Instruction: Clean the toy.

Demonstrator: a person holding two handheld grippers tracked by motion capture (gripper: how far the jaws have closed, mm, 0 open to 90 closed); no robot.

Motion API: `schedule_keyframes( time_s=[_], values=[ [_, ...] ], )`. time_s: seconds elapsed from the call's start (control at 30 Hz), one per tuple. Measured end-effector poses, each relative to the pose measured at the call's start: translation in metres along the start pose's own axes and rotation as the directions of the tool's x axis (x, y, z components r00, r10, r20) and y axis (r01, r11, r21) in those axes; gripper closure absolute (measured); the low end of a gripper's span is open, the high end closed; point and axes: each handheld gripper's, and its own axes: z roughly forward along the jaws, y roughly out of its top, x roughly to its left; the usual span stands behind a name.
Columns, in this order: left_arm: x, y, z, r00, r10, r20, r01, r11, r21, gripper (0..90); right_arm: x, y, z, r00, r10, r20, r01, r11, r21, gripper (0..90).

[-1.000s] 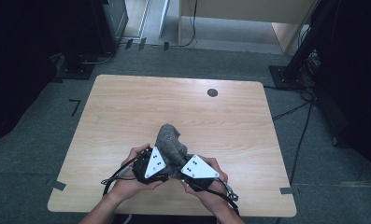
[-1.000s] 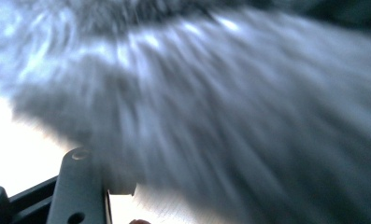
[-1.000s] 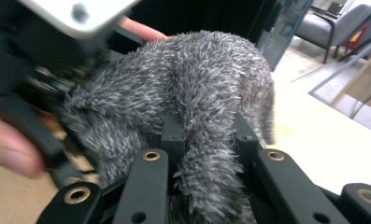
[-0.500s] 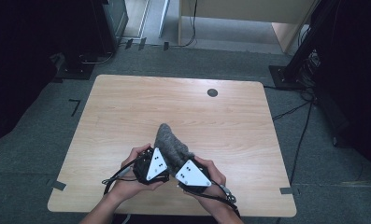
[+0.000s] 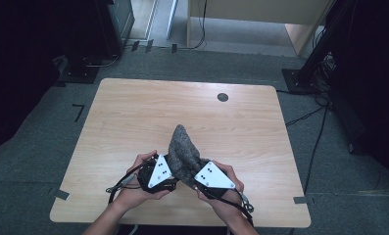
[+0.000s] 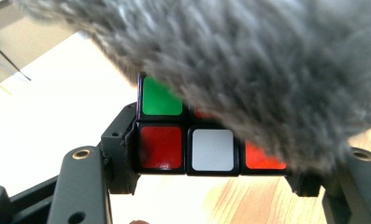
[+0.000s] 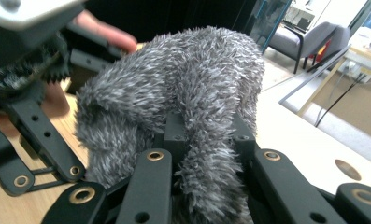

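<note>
Jaws on my left gripper (image 5: pixel 170 169) are sitting closed tight on a colour-tiled puzzle cube (image 6: pixel 188 140); in the left gripper view I am seeing them pressing its two sides, with a red, a white and an orange-red tile facing the camera in the bottom row and a green tile above the red one. A grey fuzzy cloth (image 5: pixel 182 149) is draping over the top and the far side of the cube, hiding the rest of its face.

My right gripper (image 5: pixel 198 177) is pinching a fold of that same cloth. Its jaws have just been closing further, and in the right gripper view the fabric (image 7: pixel 188 102) is bunching up between the two black fingers (image 7: pixel 174 133) and spilling out on both sides of them, so the grip is on the cloth and not on the cube.

From the high view, I am holding both grippers close together near the front edge of the wooden table (image 5: pixel 133 112), the left hand (image 5: pixel 133 188) and the right hand (image 5: pixel 226 196) coming in from the bottom. The cloth is rising between the grippers as a peaked mound, its tip pointing away from me toward the table's middle. The cube itself is tucked under the cloth at my left gripper, just above the table surface; whether it is touching the wood I cannot tell.
</note>
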Motion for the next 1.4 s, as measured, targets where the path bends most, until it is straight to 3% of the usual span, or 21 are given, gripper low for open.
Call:
schedule_keyframes(
  time_s=[0.07,0.1,0.17,0.23,0.33,0.4,0.47,0.53,0.6,0.67,0.73,0.8,0.83,0.87,0.97,1.0,1.13,1.2,1.27,1.33,1.4],
  values=[
    [0.0,0.001,-0.001,1.0,-0.003,0.004,0.003,1.0,-0.008,34.3,0.007,0.001,-0.001,0.996,-0.013,-0.088,0.011,0.999,-0.03,76.2],
    [0.0,0.001,-0.002,0.9999,-0.002,0.011,0.002,0.9997,-0.022,34.3,0.014,0.002,0.001,0.9885,-0.055,-0.141,0.051,0.998,-0.03,76.2],
    [-0.001,0.002,-0.005,0.9999,0.011,0.011,-0.011,0.9995,-0.03,34.2,0.021,0.002,0.007,0.9872,-0.115,-0.11,0.117,0.993,0.009,76.3],
    [0.0,0.002,-0.004,1.0,0.008,0.004,-0.008,0.9997,-0.022,34.2,0.017,0.002,0.007,0.9913,-0.085,-0.101,0.086,0.996,0.008,76.5],
    [0.002,0.0,-0.004,0.9998,-0.006,0.018,0.007,0.9995,-0.031,34.2,0.002,0.002,0.002,0.9998,-0.018,0.012,0.018,1.0,0.008,76.5],
    [0.003,0.001,-0.005,0.9995,-0.018,0.026,0.019,0.9989,-0.043,34.2,-0.006,0.001,-0.003,0.9986,0.051,0.016,-0.05,0.998,-0.033,76.5],
    [0.003,0.001,-0.005,0.9993,-0.024,0.028,0.026,0.9984,-0.05,34.2,-0.001,0.001,-0.005,0.9963,0.046,-0.072,-0.052,0.996,-0.076,75.9],
    [0.003,0.001,-0.006,0.9993,-0.019,0.032,0.021,0.9982,-0.055,34.2,0.008,0.002,0.0,0.9868,0.013,-0.161,-0.023,0.998,-0.059,75.6],
    [0.002,0.001,-0.006,0.9997,-0.011,0.023,0.012,0.9988,-0.047,34.2,0.014,0.001,0.006,0.9914,-0.025,-0.128,0.023,1.0,-0.02,75.8],
    [0.003,0.0,-0.006,0.9996,-0.013,0.025,0.014,0.9989,-0.044,34.2,0.008,0.001,0.005,0.9947,0.011,-0.103,-0.013,1.0,-0.023,76.1],
    [0.003,-0.001,-0.007,0.999,-0.022,0.038,0.024,0.9978,-0.062,34.2,-0.004,0.0,0.0,0.9985,0.051,-0.018,-0.052,0.998,-0.029,76.1],
    [0.005,0.0,-0.008,0.9984,-0.035,0.044,0.039,0.9961,-0.079,34.2,-0.017,-0.001,-0.008,0.9881,0.154,0.007,-0.153,0.986,-0.067,76.1],
    [0.006,0.0,-0.008,0.9979,-0.042,0.049,0.046,0.9949,-0.089,34.2,-0.023,-0.002,-0.011,0.9787,0.205,-0.012,-0.205,0.974,-0.099,76.1],
    [0.007,-0.001,-0.01,0.9967,-0.054,0.061,0.06,0.9923,-0.109,34.2,-0.025,-0.003,-0.012,0.9741,0.223,-0.037,-0.226,0.968,-0.113,76.0],
    [0.015,-0.004,-0.019,0.9817,-0.113,0.154,0.144,0.9661,-0.214,34.2,-0.027,-0.005,-0.007,0.9604,0.259,-0.101,-0.269,0.958,-0.096,76.0],
    [0.018,-0.004,-0.023,0.9799,-0.12,0.16,0.156,0.9585,-0.239,34.2,-0.028,-0.007,-0.006,0.9578,0.27,-0.099,-0.279,0.956,-0.09,76.0],
    [0.023,-0.005,-0.028,0.9773,-0.131,0.166,0.174,0.9459,-0.274,34.2,-0.037,-0.015,-0.001,0.9481,0.317,-0.026,-0.318,0.948,-0.026,76.0],
    [0.022,-0.005,-0.027,0.982,-0.122,0.144,0.157,0.9513,-0.265,34.2,-0.04,-0.014,-0.005,0.9393,0.34,-0.042,-0.342,0.938,-0.051,75.7],
    [0.019,-0.005,-0.025,0.984,-0.109,0.141,0.142,0.9557,-0.258,34.2,-0.035,-0.008,-0.01,0.9395,0.327,-0.101,-0.337,0.935,-0.107,75.3],
    [0.016,-0.004,-0.025,0.9853,-0.098,0.139,0.132,0.9566,-0.26,34.2,-0.027,-0.001,-0.013,0.9425,0.295,-0.156,-0.317,0.938,-0.143,75.2],
    [0.016,-0.003,-0.027,0.9837,-0.099,0.15,0.137,0.9523,-0.273,34.2,-0.023,0.001,-0.011,0.9507,0.277,-0.14,-0.295,0.946,-0.132,75.1]
  ],
)
